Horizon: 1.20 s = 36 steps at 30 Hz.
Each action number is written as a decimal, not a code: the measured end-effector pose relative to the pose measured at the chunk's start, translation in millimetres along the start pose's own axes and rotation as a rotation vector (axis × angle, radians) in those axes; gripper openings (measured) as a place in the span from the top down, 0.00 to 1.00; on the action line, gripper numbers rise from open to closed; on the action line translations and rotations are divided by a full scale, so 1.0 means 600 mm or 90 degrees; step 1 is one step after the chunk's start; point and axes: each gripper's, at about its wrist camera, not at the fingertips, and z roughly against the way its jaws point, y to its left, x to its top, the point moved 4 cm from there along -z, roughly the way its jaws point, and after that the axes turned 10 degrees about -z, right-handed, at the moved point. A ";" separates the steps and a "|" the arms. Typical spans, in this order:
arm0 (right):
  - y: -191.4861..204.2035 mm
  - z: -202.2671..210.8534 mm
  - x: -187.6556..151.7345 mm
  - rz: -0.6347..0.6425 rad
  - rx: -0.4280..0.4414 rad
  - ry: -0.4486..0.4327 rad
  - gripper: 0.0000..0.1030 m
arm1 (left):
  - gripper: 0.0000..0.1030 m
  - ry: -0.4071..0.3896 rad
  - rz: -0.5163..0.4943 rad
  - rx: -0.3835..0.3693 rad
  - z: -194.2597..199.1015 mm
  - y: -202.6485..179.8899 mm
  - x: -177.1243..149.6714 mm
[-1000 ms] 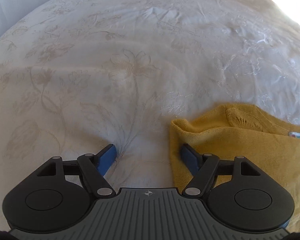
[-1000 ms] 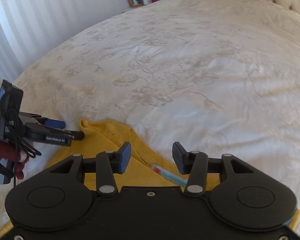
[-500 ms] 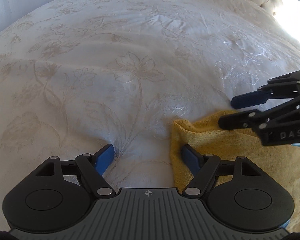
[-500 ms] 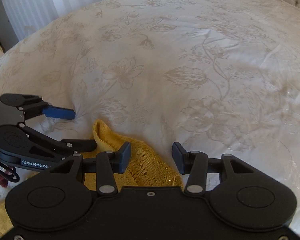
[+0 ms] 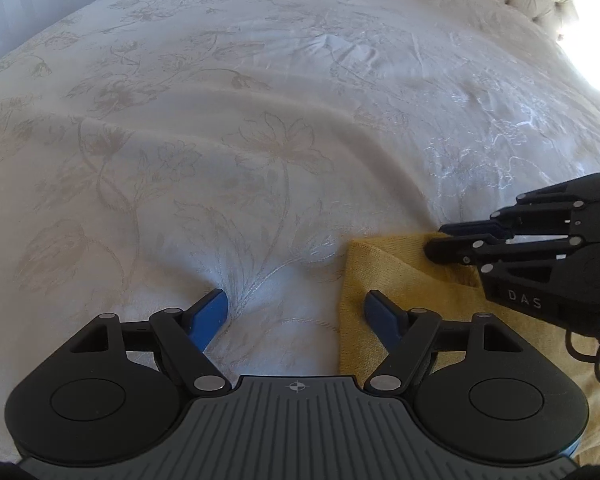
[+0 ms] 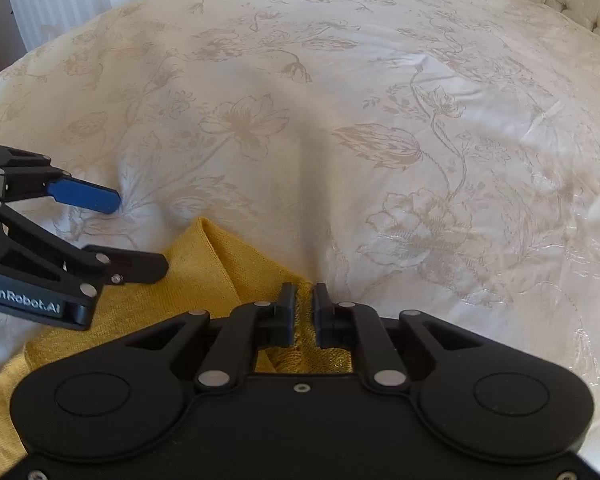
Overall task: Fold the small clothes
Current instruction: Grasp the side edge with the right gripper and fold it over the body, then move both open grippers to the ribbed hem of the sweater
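Right claw (image 6: 304,308) clamped on yellow knit garment's (image 6: 188,280) edge, likely ready to lift a fold; left claw (image 5: 296,312) spread apart, straddling its corner on the bed (image 5: 260,120).

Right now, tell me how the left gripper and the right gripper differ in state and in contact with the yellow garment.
The left gripper is wide open; the right gripper is shut on the yellow garment. The left gripper straddles the garment's edge, one blue finger pressed into the bedspread and the other over the knit, gripping nothing; the right gripper pinches a fold of the knit. Both sit low at the garment's border.
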 end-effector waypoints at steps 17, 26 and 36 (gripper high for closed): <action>-0.118 0.310 -0.216 -0.317 -0.196 -0.087 0.15 | 0.10 -0.003 0.022 -0.051 0.067 0.010 -0.015; -0.068 0.378 -0.368 -0.408 -0.215 -0.032 0.10 | 0.10 0.059 -0.026 -0.123 0.183 -0.073 -0.177; -0.156 0.285 -0.313 -0.402 -0.143 -0.045 0.04 | 0.10 0.105 -0.035 -0.109 0.236 -0.096 -0.281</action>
